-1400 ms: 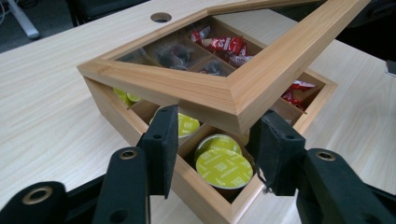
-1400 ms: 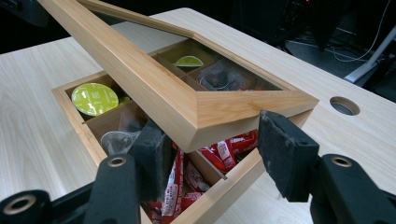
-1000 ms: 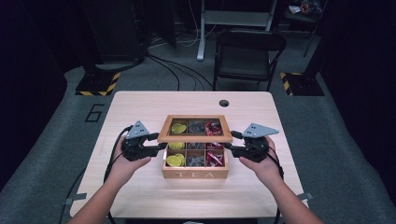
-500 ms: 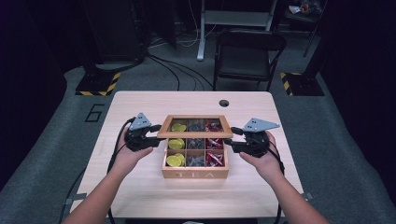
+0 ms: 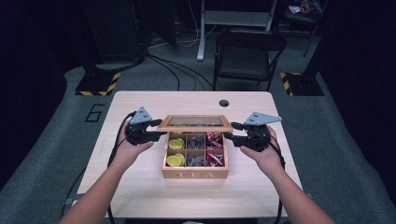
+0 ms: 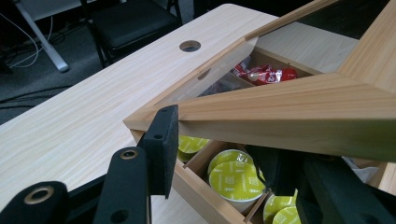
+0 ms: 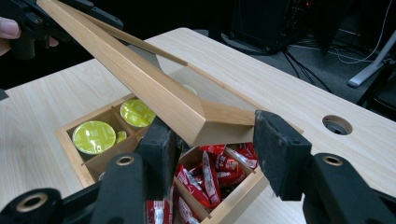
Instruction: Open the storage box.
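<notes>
On the worktop point(image 5: 140, 186), we hold the tea box point(image 5: 195, 173) lid point(image 5: 194, 123) half raised, left tool point(image 5: 156, 135) and right tool point(image 5: 229, 135) each clamped on a lid corner, left jaws just closing. Yellow capsules point(image 5: 175, 144) and red sachets point(image 7: 210, 179) fill compartments; the high view adds dark packets point(image 5: 195, 142) between.

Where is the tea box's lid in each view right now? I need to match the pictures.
High view: the lid is centre, raised over the far edge of the tea box, between both hand-held grippers.
Left gripper view: the lid spans the right half, its near corner between the jaws.
Right gripper view: the lid slants from top left to centre, its corner between the jaws.
Shared landmark: the round table hole.
</notes>
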### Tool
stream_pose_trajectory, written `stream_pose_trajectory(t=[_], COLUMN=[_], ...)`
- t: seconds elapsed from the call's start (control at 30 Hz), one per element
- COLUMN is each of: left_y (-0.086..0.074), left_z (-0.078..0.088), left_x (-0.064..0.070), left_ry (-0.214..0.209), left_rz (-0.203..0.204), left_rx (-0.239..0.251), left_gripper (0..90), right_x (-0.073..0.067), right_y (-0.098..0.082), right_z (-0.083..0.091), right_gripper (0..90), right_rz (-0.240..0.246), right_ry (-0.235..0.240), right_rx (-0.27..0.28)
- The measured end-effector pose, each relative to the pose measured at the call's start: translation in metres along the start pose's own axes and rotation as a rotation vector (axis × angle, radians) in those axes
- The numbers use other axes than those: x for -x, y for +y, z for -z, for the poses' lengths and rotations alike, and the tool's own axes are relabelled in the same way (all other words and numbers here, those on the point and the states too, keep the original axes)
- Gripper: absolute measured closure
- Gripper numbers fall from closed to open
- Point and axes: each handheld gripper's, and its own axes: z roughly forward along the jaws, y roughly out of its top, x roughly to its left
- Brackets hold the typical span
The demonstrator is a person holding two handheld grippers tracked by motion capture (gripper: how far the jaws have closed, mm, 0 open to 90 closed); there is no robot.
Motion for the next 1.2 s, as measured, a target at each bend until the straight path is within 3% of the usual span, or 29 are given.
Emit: stream_pose_trajectory(t=[0.53, 0.93, 1.17, 1.2], left_y=[0.011, 0.019, 0.024, 0.024], left_z=[-0.002, -0.004, -0.005, -0.005], left_x=[-0.007, -0.014, -0.018, -0.019], left_ry=[0.009, 0.001, 0.002, 0.007], left_rz=[0.026, 0.053, 0.085, 0.084], left_rx=[-0.006, 0.004, 0.016, 0.024], left_gripper=[55.4, 55.8, 56.3, 56.3], right_x=[0.015, 0.025, 0.035, 0.037], right_y=[0.002, -0.001, -0.001, -0.001], right_z=[-0.005, -0.029, -0.043, -0.045], right_gripper=[49.5, 50.3, 50.3, 50.3], right_rz=[-0.011, 0.048, 0.024, 0.040], right_ry=[-0.027, -0.054, -0.071, -0.069], right_rx=[-0.001, -0.021, -0.015, -0.016])
